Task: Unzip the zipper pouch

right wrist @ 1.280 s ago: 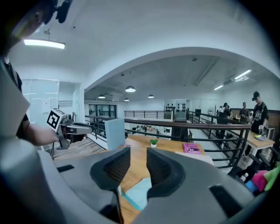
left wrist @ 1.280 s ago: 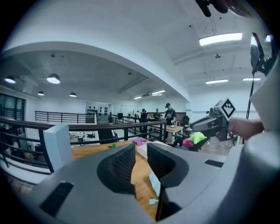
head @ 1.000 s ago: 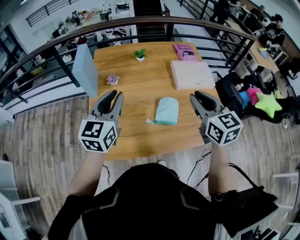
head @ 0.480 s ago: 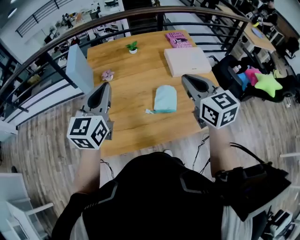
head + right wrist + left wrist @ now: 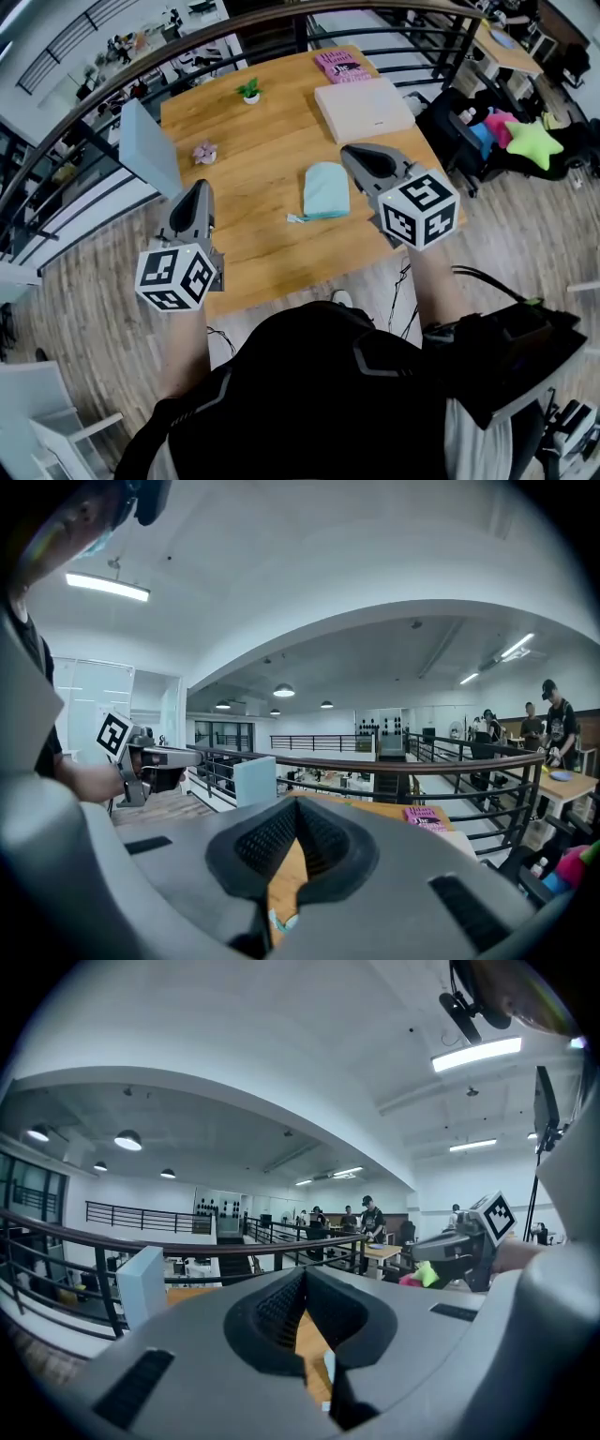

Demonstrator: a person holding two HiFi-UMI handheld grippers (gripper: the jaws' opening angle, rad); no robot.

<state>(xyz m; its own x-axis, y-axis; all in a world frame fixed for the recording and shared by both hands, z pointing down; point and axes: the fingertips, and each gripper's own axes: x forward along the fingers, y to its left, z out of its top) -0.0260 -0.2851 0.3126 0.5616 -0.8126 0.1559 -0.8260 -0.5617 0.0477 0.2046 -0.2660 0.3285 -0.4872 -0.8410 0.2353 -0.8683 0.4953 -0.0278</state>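
Note:
The light teal zipper pouch (image 5: 325, 189) lies flat on the wooden table (image 5: 253, 131), its zipper pull (image 5: 295, 218) sticking out at the near left corner. My left gripper (image 5: 200, 188) hovers over the table's near left edge, well left of the pouch, jaws shut and empty. To the pouch's right, my right gripper (image 5: 355, 154) is held above the table, also shut with nothing in it. In the right gripper view a sliver of the pouch (image 5: 280, 922) shows below the closed jaws of the right gripper (image 5: 296, 810). The left gripper (image 5: 303, 1279) points across the table.
A white box (image 5: 363, 108) and a pink book (image 5: 339, 66) lie at the far right. A small potted plant (image 5: 249, 91), a pink flower ornament (image 5: 204, 152) and an upright pale blue board (image 5: 148, 148) stand at the left. A railing (image 5: 234, 33) runs behind; bags and a green star toy (image 5: 532, 142) lie on the floor at the right.
Both grippers' jaws have gone from partly open to shut. The left gripper has drifted back and left toward the table edge; the pouch has not moved on the table.

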